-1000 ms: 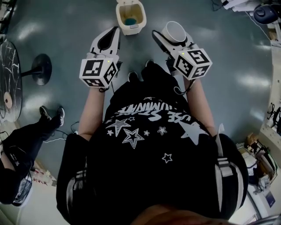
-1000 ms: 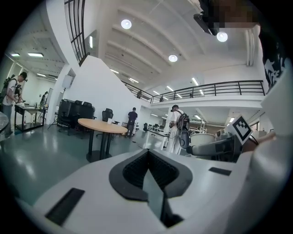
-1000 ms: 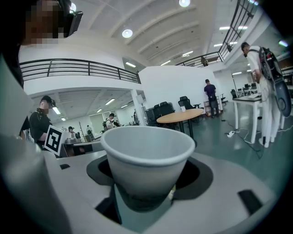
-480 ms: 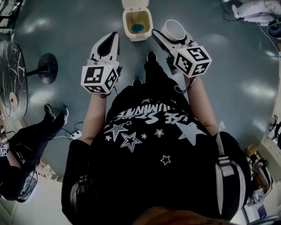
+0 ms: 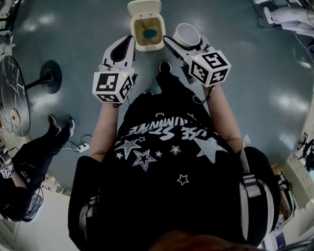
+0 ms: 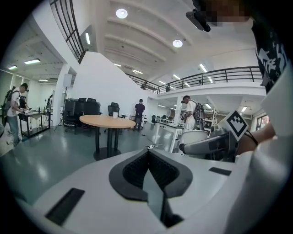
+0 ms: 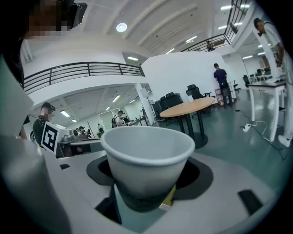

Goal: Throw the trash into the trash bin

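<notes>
A cream trash bin [image 5: 159,36] stands on the floor with its lid [image 5: 143,7] flipped up and something blue [image 5: 149,33] at its bottom. My right gripper [image 5: 180,43] is shut on a white paper cup [image 5: 186,35], which it holds upright just right of the bin. In the right gripper view the cup [image 7: 146,160] sits between the jaws and fills the middle. My left gripper [image 5: 128,40] hovers at the bin's left edge. In the left gripper view my left gripper [image 6: 149,148] has its jaws together with nothing in them.
A round table [image 5: 12,95] with a black foot [image 5: 49,76] stands at the left. Another person's legs [image 5: 34,152] and a power strip [image 5: 82,146] are beside it. A round wooden table [image 6: 107,121] and desks stand farther off in the hall.
The bin has drawn nearer to both grippers as I walked toward it. The cup stays in the right gripper and the left jaws stay together.
</notes>
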`<state>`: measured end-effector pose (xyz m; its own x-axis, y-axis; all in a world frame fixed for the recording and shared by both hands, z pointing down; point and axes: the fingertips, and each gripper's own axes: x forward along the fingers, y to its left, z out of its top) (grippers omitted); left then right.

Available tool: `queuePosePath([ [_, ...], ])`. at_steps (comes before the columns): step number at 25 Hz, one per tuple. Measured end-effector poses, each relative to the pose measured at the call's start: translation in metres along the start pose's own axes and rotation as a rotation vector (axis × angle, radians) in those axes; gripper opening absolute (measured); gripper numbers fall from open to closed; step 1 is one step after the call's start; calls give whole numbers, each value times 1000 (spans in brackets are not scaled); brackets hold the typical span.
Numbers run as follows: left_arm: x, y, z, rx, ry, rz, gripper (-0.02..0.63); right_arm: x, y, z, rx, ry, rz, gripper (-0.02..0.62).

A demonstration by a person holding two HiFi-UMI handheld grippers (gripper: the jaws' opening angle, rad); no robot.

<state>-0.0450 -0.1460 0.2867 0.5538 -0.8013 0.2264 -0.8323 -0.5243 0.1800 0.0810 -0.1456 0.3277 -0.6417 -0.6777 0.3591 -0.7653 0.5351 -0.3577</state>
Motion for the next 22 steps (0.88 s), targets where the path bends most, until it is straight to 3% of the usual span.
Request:
queuePosePath([
  [12,37,14,5,10,27,118,11,46,-34,19,-33,43,131,327],
  [22,55,41,-15,-23,45,88,11,74,-33,-2,-77,124,92,327],
])
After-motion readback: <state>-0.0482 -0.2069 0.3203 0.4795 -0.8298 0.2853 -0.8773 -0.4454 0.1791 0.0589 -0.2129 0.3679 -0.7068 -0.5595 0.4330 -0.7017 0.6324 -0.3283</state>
